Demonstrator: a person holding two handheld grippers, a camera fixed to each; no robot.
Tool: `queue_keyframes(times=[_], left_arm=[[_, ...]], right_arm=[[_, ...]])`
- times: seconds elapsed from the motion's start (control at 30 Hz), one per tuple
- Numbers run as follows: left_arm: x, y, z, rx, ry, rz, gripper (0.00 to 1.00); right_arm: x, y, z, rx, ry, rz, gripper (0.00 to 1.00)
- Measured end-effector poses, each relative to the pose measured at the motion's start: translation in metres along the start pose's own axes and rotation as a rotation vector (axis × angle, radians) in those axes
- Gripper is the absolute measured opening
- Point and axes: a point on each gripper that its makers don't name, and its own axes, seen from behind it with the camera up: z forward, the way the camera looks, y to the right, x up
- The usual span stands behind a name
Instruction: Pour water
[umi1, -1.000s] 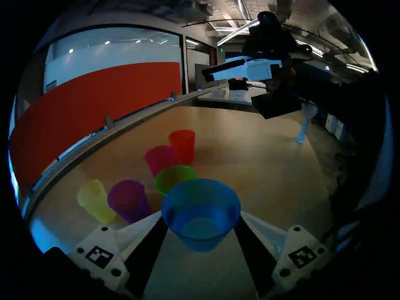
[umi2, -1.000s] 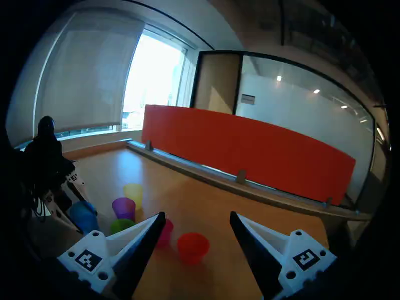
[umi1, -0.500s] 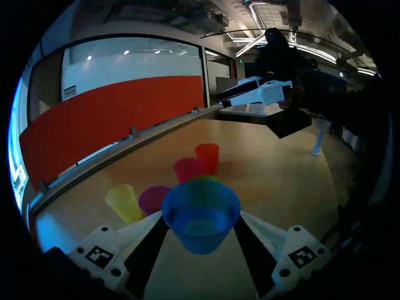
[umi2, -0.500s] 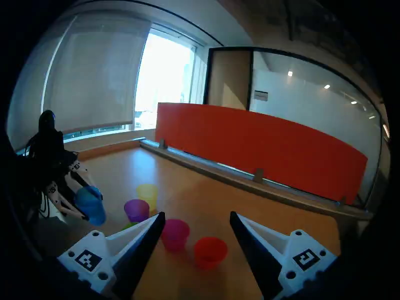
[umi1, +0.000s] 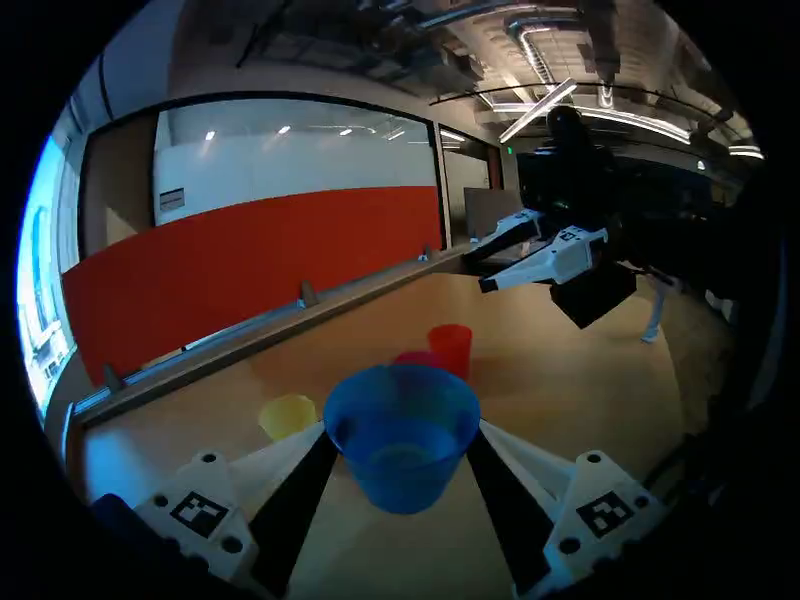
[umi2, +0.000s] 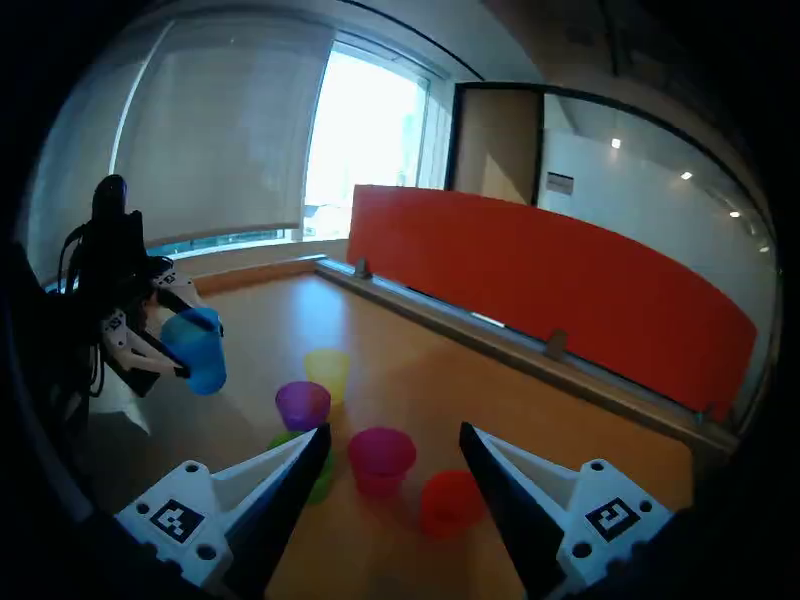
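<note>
My left gripper (umi1: 401, 432) is shut on a translucent blue cup (umi1: 402, 445) that looks to have a little water at its bottom. It holds the cup upright, above the wooden table (umi1: 570, 400). Behind the blue cup stand a red cup (umi1: 450, 347), a magenta cup (umi1: 412, 357) and a yellow cup (umi1: 286, 414). In the right gripper view my right gripper (umi2: 394, 442) is open and empty above the magenta cup (umi2: 381, 460), with the red cup (umi2: 449, 503), purple cup (umi2: 303, 404), yellow cup (umi2: 327, 369) and a part-hidden green cup (umi2: 322, 482) around it. The blue cup (umi2: 198, 352) hangs at the left.
An orange partition (umi2: 560, 290) with a rail runs along the table's far side. Bright windows (umi2: 360, 150) lie beyond. The right gripper (umi1: 477, 275) hovers over the table's far end, held by a dark-clad person (umi1: 590, 190). A dark mass of cables (umi2: 100, 250) sits behind the left gripper.
My left gripper has risen with the blue cup, so the cups on the table sit lower and partly hidden behind it. The right gripper has drifted closer over the cluster of cups.
</note>
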Motion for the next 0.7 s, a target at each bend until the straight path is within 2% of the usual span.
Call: queue_keyframes(times=[0.47, 0.7], left_arm=[[0.026, -0.031, -0.025, 0.105, 0.078, -0.018, 0.84], [0.031, -0.039, -0.032, 0.132, 0.093, -0.032, 0.84]], right_arm=[[-0.018, -0.037, 0.016, 0.125, -0.072, -0.049, 1.0], [-0.031, -0.052, 0.025, 0.184, -0.12, -0.041, 1.0]])
